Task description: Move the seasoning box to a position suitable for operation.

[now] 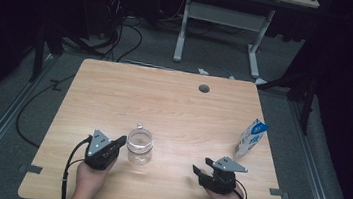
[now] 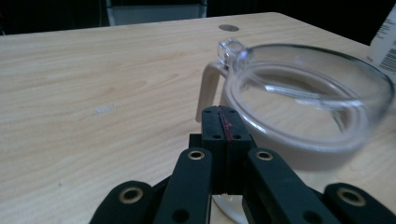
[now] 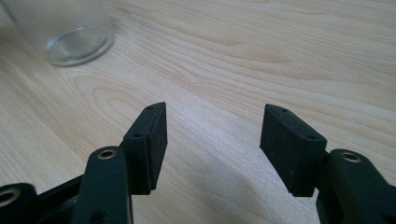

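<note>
Clear glass is what the work turns on: a squat, see-through jar with a round open mouth and a small clear knob on a pale hinge strap at its far rim stands upright on the pale wood-grain table, just beside the tip of the left gripper. From the left gripper view that rim sits right in front of the black jaws and a little to their right, and I can't tell whether the tips touch the glass. Those jaws are pressed flat together with nothing between them, a thin red line showing at the seam.

The right gripper rests well apart from the jar, on its other side, with bare table between. Its two matt black pads stand spread wide and hold nothing; past them the jar's thick, smooth base sits off to their upper left.

A white and blue cardboard carton with a gabled top stands beyond the right gripper, untouched.

As I judge it, nothing is under way yet: the jar is ungripped and empty, the carton unmoved. Steadying the jar and fetching the carton look like what is left
</note>
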`<action>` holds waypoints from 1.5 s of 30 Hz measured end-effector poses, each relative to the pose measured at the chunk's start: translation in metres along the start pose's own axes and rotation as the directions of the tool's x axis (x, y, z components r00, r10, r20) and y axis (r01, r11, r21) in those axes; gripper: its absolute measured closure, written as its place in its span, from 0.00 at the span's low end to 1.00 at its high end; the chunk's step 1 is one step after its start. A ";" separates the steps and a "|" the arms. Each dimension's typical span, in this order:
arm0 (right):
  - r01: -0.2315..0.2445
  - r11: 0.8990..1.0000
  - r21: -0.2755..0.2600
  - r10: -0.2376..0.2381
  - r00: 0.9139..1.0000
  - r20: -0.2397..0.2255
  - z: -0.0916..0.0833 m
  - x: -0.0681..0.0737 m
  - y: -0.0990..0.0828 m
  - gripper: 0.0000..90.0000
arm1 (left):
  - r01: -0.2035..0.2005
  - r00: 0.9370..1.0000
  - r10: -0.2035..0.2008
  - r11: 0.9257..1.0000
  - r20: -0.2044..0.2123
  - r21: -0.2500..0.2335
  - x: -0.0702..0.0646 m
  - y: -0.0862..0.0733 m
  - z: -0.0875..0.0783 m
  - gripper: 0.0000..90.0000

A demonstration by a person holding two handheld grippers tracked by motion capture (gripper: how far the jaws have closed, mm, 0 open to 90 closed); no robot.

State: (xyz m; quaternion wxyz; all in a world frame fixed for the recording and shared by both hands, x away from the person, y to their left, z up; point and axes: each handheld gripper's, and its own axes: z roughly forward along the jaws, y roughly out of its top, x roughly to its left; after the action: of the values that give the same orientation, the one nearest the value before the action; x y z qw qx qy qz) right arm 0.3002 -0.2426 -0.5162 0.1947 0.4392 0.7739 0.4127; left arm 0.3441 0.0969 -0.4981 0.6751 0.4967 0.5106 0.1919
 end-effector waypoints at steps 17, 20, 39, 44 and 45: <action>-0.016 1.000 -0.006 0.016 1.000 -0.014 0.000 -0.003 -0.002 0.51 | 0.011 0.999 -0.011 1.000 0.032 0.023 -0.010 -0.007 -0.001 1.00; -0.016 1.000 -0.009 0.016 1.000 -0.014 -0.001 -0.003 -0.002 0.51 | 0.015 0.999 -0.016 1.000 0.047 0.025 -0.017 -0.011 -0.009 1.00; -0.022 1.000 -0.014 0.022 1.000 -0.014 -0.002 -0.004 -0.002 0.50 | 0.014 0.998 -0.018 0.998 0.060 0.054 -0.030 -0.025 -0.017 1.00; -0.027 1.000 -0.015 0.027 1.000 -0.012 -0.002 -0.005 -0.002 0.50 | 0.014 0.996 -0.020 0.998 0.084 0.066 -0.040 -0.030 -0.021 1.00; -0.027 1.000 -0.015 0.027 1.000 -0.012 -0.002 -0.005 -0.002 0.50 | 0.014 0.996 -0.020 0.998 0.091 0.069 -0.042 -0.032 -0.021 1.00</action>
State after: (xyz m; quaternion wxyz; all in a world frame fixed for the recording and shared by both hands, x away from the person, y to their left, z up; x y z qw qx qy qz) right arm 0.3005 -0.2482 -0.5168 0.1878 0.4456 0.7660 0.4237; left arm 0.3004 0.0607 -0.5045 0.6821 0.5233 0.4895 0.1457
